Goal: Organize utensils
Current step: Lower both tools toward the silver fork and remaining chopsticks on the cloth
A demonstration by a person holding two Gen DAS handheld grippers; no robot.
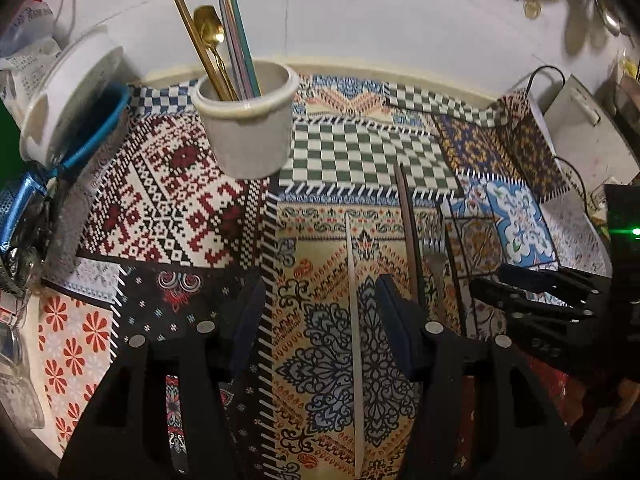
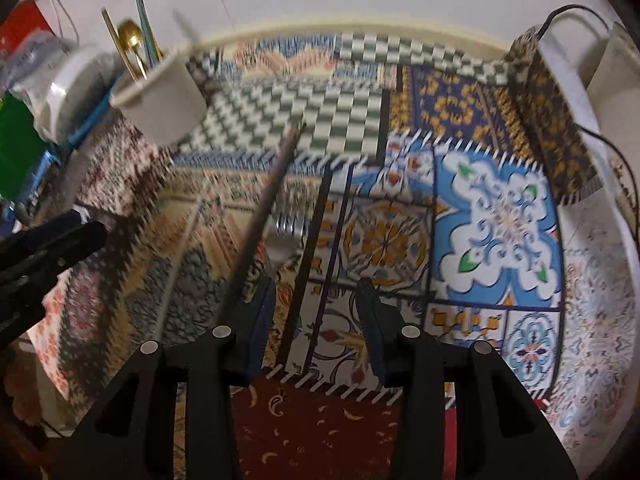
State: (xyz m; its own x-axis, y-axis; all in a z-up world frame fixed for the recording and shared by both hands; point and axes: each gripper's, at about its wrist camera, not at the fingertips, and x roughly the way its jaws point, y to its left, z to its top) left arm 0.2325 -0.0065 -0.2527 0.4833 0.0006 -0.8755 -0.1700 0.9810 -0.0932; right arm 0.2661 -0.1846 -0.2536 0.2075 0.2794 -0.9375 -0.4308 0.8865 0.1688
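Left of everything, the cup [image 1: 246,120] already holds gold and pastel utensils. Right of the cup, a pale chopstick [image 1: 354,320] lies between the left claw's [image 1: 320,320] released fingers; lower squarely, then close. Further right, dark chopsticks [image 2: 316,256] lie under the empty, parted right claw [image 2: 316,312]; centre it before pinching.

Our left gripper [image 1: 320,312] and right gripper [image 2: 316,308] are matte black with dark blue pads [image 1: 394,312] and round silver screws [image 2: 223,331].
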